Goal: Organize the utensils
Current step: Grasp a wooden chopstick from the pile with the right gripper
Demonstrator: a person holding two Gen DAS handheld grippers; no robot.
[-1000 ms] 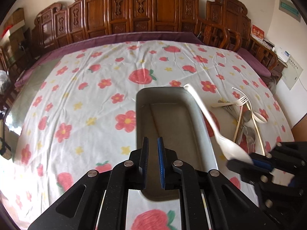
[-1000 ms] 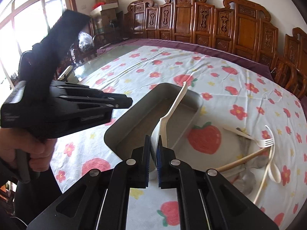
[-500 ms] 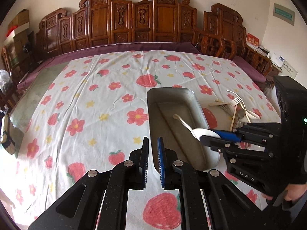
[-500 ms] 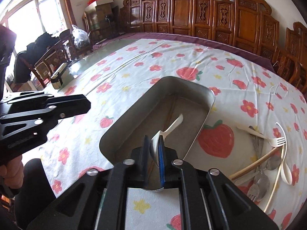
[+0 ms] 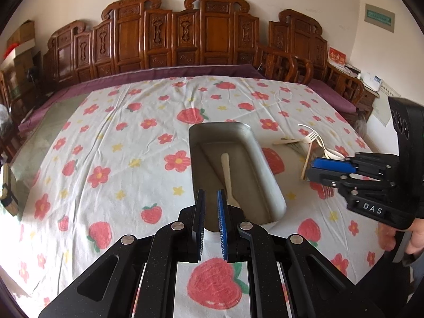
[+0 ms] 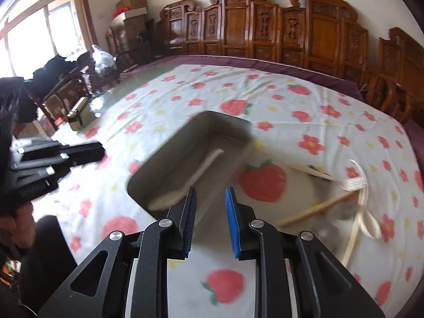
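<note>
One white spoon (image 5: pixel 227 175) is lying inside the metal tray (image 5: pixel 267 177). Released, the right gripper (image 6: pixel 210 220) is standing empty beside it, its jaws having just been opening, while the left gripper (image 5: pixel 210 222) is staying clenched on nothing.

Black claw (image 5: pixel 211 221), blue pads, silver screws

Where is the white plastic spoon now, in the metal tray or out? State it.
In. The white plastic spoon lies flat on the metal tray's floor, clear of the open right gripper.
</note>
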